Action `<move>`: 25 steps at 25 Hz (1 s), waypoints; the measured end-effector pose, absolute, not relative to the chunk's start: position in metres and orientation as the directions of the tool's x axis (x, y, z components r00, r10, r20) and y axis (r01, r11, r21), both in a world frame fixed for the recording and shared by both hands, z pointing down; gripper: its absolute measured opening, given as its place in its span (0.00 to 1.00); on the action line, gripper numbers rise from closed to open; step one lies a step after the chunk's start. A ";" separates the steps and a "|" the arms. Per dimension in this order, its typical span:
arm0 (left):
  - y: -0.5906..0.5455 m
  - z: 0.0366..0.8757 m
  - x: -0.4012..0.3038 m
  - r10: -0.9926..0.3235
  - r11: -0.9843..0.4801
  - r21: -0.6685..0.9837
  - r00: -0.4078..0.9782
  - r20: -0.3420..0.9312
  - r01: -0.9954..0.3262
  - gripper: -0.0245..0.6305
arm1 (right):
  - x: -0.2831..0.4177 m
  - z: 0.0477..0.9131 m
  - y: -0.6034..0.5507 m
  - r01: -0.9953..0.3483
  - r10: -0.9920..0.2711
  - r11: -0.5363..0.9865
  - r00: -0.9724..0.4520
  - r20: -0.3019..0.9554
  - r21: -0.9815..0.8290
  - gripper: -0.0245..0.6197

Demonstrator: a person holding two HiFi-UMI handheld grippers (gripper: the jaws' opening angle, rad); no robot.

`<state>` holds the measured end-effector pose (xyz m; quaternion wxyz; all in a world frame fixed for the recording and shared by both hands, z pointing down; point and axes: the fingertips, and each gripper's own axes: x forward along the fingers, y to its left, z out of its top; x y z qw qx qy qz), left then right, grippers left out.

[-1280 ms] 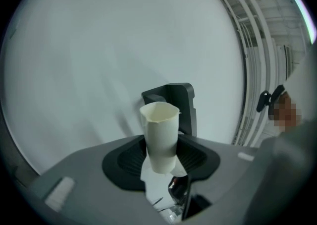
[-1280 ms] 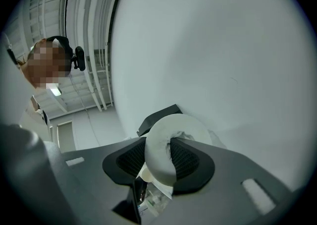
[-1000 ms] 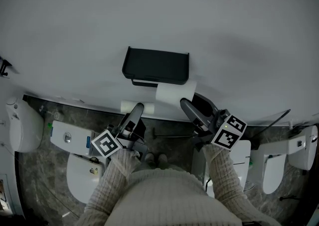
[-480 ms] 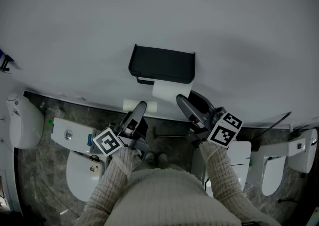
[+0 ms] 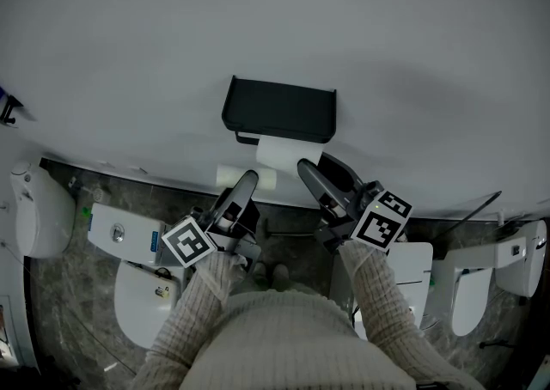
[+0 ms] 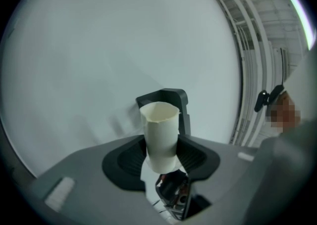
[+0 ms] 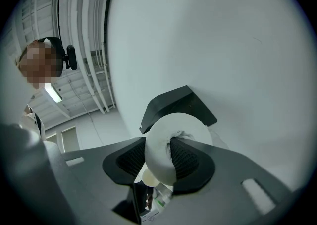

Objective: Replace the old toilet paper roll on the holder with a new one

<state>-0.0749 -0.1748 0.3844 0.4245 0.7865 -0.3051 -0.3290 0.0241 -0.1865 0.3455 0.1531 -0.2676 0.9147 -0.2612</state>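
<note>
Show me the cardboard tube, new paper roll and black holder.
cardboard tube (image 6: 159, 137): left gripper view, side wall.
new paper roll (image 7: 158, 158): right gripper view, white side.
black holder (image 5: 279, 109): head view, top cover.

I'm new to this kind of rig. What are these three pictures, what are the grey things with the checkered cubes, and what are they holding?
There is no robot here. A person holds a clamp tool in each hand, and the checkered cubes are part of those tools. The head view comes from a camera on the person's head, looking down. The other two views come from cameras riding on each tool, looking along its jaws. The left tool is closed on an empty cardboard tube. The right tool squeezes a full white toilet paper roll, held just below the black holder on the wall. There is no table, only white toilets on the dark floor below.
</note>
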 end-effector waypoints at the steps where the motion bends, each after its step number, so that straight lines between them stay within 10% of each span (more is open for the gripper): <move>1: -0.175 0.384 -0.074 -0.758 -0.455 0.868 0.598 -0.260 -0.199 0.30 | 0.023 0.346 -0.187 -0.409 -0.570 0.719 -0.810 -0.140 -0.562 0.26; 25: -0.188 0.378 -0.070 -0.743 -0.477 0.859 0.607 -0.282 -0.184 0.30 | 0.031 0.353 -0.183 -0.667 -0.690 0.667 -0.721 0.064 -0.333 0.34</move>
